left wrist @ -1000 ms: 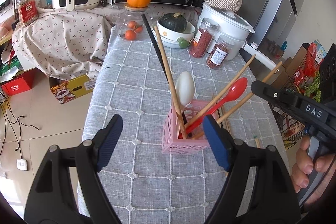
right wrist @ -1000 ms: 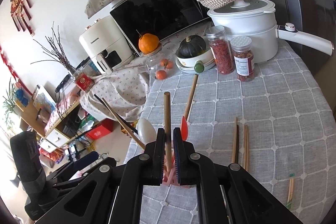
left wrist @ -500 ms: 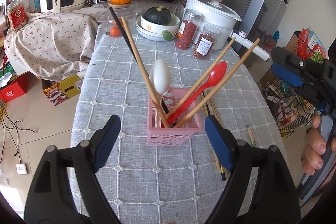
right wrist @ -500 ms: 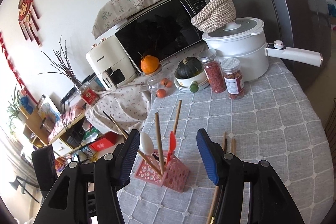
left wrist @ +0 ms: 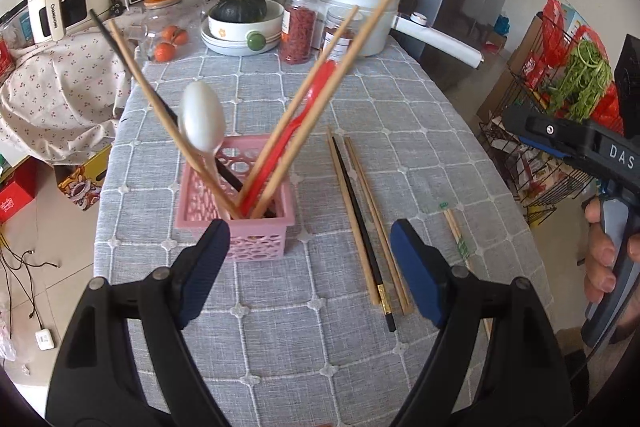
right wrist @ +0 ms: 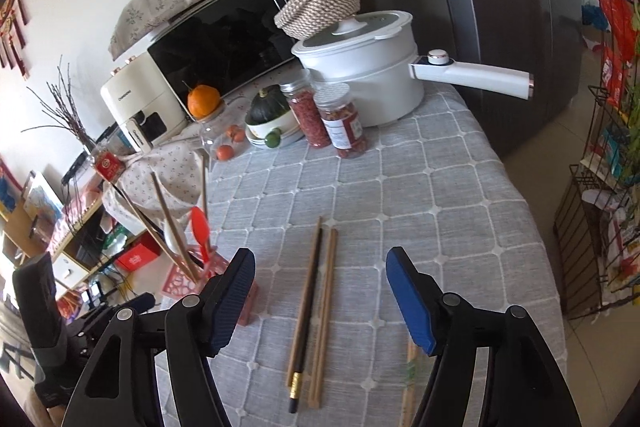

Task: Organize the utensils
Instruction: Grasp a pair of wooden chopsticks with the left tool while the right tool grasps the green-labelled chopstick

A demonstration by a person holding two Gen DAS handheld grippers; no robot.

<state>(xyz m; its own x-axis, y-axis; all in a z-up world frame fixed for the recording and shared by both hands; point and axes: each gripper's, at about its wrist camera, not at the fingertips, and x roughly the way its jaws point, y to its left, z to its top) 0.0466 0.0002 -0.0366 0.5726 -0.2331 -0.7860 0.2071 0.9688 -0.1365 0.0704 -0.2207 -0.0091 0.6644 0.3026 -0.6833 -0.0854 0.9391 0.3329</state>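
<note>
Midway through tidying: several chopsticks and spoons already upright in pink basket [left wrist: 236, 203] at centre frame; loose chopsticks [right wrist: 312, 311] waiting on counter [right wrist: 440, 187]. Right hand-held gripper [right wrist: 320, 303] just spread, empty; left hand-held gripper [left wrist: 310, 269] agape, empty.

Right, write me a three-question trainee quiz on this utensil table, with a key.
1. True or false: the red spoon stands in the pink basket.
2. What lies on the tablecloth right of the basket? A) forks B) loose chopsticks C) knives
3. Fill in: the right gripper, jaws just opened, holds ____.

Key: 1 true; 2 B; 3 nothing.
</note>
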